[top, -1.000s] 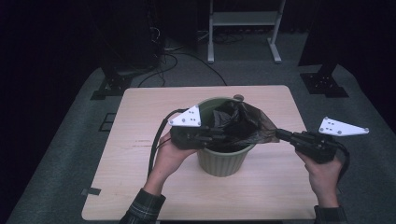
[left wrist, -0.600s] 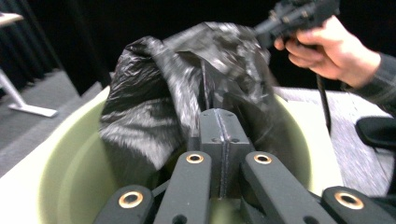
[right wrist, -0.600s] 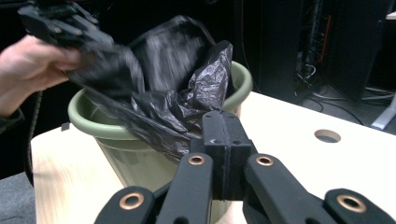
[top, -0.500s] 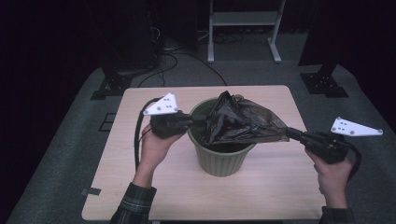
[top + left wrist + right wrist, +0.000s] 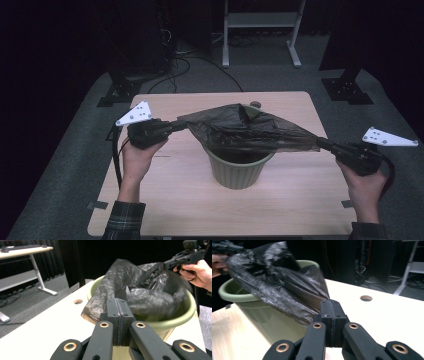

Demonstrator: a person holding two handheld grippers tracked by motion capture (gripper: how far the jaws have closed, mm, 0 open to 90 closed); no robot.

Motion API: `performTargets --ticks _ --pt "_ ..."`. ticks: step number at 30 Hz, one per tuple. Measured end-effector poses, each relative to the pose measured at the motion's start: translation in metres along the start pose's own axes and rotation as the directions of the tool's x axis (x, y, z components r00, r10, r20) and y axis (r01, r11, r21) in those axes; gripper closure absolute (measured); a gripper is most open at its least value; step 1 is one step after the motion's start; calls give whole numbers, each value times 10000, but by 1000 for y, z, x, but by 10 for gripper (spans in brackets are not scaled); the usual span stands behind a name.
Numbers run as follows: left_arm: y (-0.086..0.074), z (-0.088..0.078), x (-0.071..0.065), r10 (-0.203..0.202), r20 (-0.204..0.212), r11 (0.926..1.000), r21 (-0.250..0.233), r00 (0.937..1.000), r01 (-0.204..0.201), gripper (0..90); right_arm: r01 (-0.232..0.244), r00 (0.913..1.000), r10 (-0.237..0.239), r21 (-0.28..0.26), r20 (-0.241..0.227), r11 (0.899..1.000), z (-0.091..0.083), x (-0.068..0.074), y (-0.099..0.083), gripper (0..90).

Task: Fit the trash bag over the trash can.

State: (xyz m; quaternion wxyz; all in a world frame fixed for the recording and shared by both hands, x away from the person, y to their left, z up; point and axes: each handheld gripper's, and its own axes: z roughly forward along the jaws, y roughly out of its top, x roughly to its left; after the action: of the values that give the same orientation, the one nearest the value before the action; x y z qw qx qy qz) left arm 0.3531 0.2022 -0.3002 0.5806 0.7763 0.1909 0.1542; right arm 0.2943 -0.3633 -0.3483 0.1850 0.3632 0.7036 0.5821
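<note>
Jaws: left gripper (image 5: 179, 125) and right gripper (image 5: 320, 144) each pressed together on an edge of the black bag (image 5: 245, 131)
Bag: stretched between both jaws
Bin (image 5: 235, 170): green, below the bag

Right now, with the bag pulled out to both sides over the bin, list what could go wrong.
1. The thin black plastic bag is stretched taut between the left claw and the right claw; pulling wider might tear it or slip it from a pinch.
2. The round green plastic bin stands unheld on the light wooden table, with part of the bag apparently still inside; a sideways tug could tip or drag it.
</note>
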Motion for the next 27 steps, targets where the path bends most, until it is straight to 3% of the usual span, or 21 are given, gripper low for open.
performTargets --ticks 3,6,7,8,9,15,18,20,23,27 --pt "-5 0 0 -55 -5 9999 87 10000 55 897 -245 9996 242 266 111 9993 0 -6 -2 900" --pt "-7 1 -2 -74 33 9999 116 10000 74 897 -204 9995 194 457 238 9987 2 -6 -4 900" --pt "-8 2 -3 -49 91 9999 122 9999 47 897 -169 9997 164 292 165 9994 1 -6 -4 882" --pt "-7 4 -5 0 126 9999 159 9999 -2 897 -175 9998 174 70 128 9998 -1 -4 -2 771" --pt "-7 6 -7 70 179 9998 191 9998 -73 897 -249 9996 251 -124 152 9996 -3 -3 0 740" --pt "-3 15 -13 202 313 9993 304 9993 -211 897 530 9986 -521 -837 137 9951 -15 19 26 711" --pt "-3 15 -13 188 326 9995 255 9993 -197 897 763 9965 -794 -1094 -249 9911 -15 32 38 699" --pt "-3 14 -13 174 350 9996 234 9992 -182 897 905 9911 -1007 -1138 -871 9894 -6 42 45 698" --pt "-3 14 -13 179 371 9997 182 9992 -186 897 1205 9745 -1367 -986 -1778 9878 19 60 52 675" --pt "-2 13 -13 179 408 9997 153 9990 -185 897 1559 9525 -1656 -579 -2556 9861 57 82 56 677"
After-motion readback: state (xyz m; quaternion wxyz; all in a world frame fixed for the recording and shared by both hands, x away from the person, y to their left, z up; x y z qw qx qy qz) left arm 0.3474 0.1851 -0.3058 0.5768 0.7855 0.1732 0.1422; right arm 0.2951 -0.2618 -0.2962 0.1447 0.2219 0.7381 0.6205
